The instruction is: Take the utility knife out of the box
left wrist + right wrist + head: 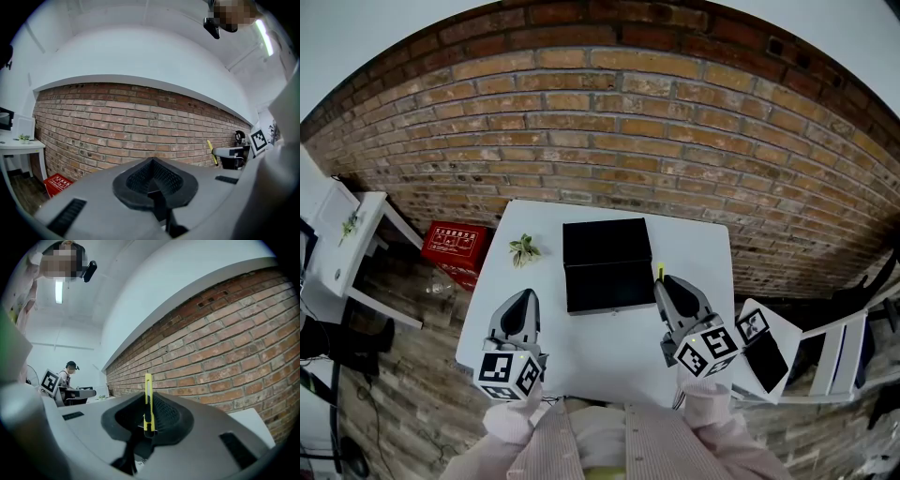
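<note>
Head view | my right gripper (670,286) is clamping the yellow utility knife (660,272) near the open black box (607,265) | my left gripper (525,305) is hovering clenched, empty.

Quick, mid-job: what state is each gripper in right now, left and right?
Left gripper: closed, nothing between its fingers.
Right gripper: closed on the slim yellow utility knife.

Nothing legible. White print on red box (455,243), too small to read. Square coded markers on cubes of left gripper (526,294) and right gripper (665,281).
</note>
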`<state>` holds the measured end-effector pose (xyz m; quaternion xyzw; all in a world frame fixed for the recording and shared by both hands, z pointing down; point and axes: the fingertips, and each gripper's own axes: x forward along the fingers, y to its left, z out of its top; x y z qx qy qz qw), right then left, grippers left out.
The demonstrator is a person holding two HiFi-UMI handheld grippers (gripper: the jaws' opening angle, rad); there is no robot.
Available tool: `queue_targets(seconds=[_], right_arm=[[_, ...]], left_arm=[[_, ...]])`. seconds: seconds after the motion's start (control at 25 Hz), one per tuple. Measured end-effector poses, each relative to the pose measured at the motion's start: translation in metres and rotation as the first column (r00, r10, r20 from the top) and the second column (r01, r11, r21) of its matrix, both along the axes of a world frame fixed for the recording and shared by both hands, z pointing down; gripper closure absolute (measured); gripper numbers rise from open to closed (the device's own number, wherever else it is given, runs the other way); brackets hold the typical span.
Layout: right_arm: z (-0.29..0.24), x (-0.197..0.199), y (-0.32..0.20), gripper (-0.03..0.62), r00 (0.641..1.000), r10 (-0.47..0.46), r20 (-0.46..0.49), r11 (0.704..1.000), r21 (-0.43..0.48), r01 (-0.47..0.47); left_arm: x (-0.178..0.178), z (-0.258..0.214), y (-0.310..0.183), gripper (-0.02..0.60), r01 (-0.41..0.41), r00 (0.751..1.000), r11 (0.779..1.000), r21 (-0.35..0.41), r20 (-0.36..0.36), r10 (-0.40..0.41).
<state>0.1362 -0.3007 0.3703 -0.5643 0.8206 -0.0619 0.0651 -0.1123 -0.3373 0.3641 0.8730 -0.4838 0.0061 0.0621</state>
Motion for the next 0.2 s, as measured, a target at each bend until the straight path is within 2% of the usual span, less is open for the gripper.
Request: queue_targets(seconds=[0.2], right_arm=[[0.0026,-0.0013,0.0019,0.542,1.0,0.003,-0.01,1.0,0.001,-0.003]], left_arm=[[-0.0014,0.0015,0.002,0.589,0.001,1.0,1.0,-0.001,0.0,-0.001]])
